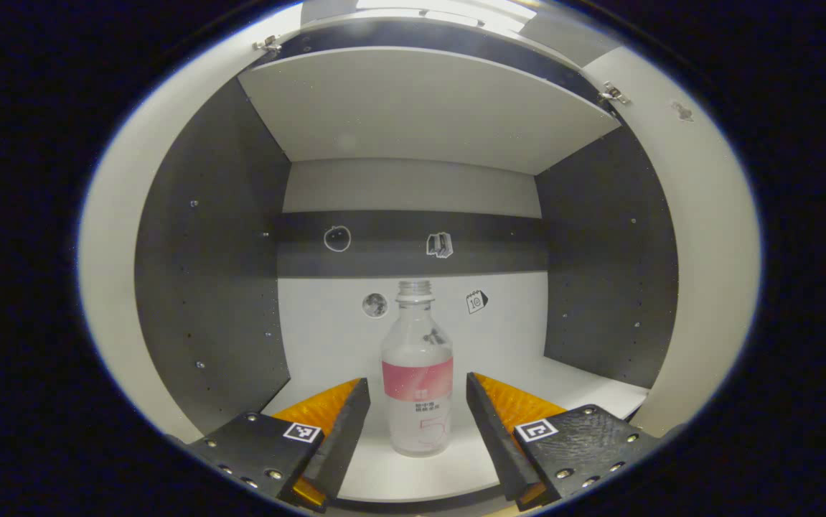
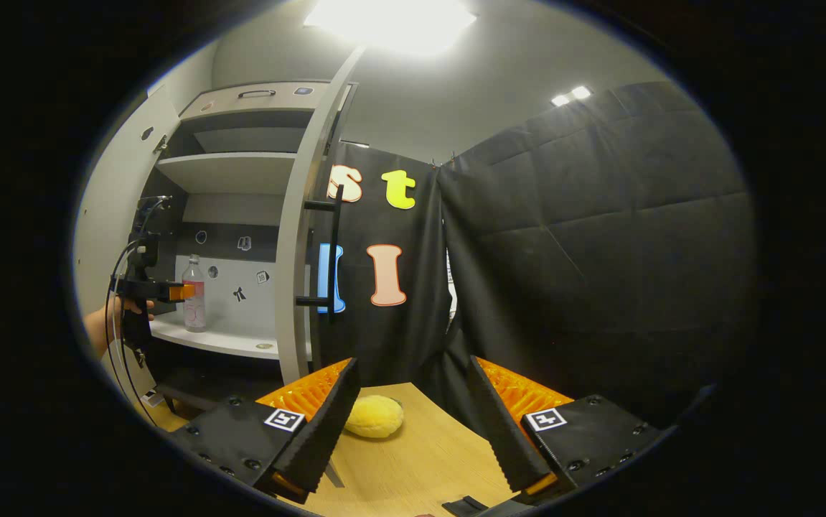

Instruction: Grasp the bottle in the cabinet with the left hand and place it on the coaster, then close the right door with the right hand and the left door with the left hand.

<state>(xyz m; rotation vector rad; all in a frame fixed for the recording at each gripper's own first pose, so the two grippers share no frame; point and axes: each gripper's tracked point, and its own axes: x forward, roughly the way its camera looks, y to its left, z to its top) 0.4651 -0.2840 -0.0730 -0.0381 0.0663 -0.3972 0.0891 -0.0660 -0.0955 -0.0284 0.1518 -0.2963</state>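
Here the bottle (image 1: 418, 373) stands upright on the cabinet's lower shelf (image 1: 585, 388), capless as far as I can tell, with a pink label band around its middle. It sits between the fingers of the left gripper (image 1: 418, 402), which are spread wide with a clear gap on each side, so nothing presses on it yet. That framing looks deliberate: the gripper is lined up on the labelled waist, a sensible place to pinch a light, see-through bottle without tipping it.

In the right gripper view the same bottle (image 2: 194, 296) shows inside the cabinet (image 2: 240, 172), with the left gripper (image 2: 181, 291) reaching in toward it, carried by a hand (image 2: 113, 316). Both doors stand swung open, which gives the reach room; the right door (image 2: 298, 244), edge-on with its dark handle (image 2: 334, 251), hangs nearest.

The right gripper (image 2: 409, 402) waits apart, its fingers spread and holding nothing, above a wooden table (image 2: 420, 459) on which a yellow round thing (image 2: 374, 416) lies. Likely it idles there until its door needs closing. I cannot make out the coaster with confidence. My reading is that the grasp is about to begin and every later step remains.
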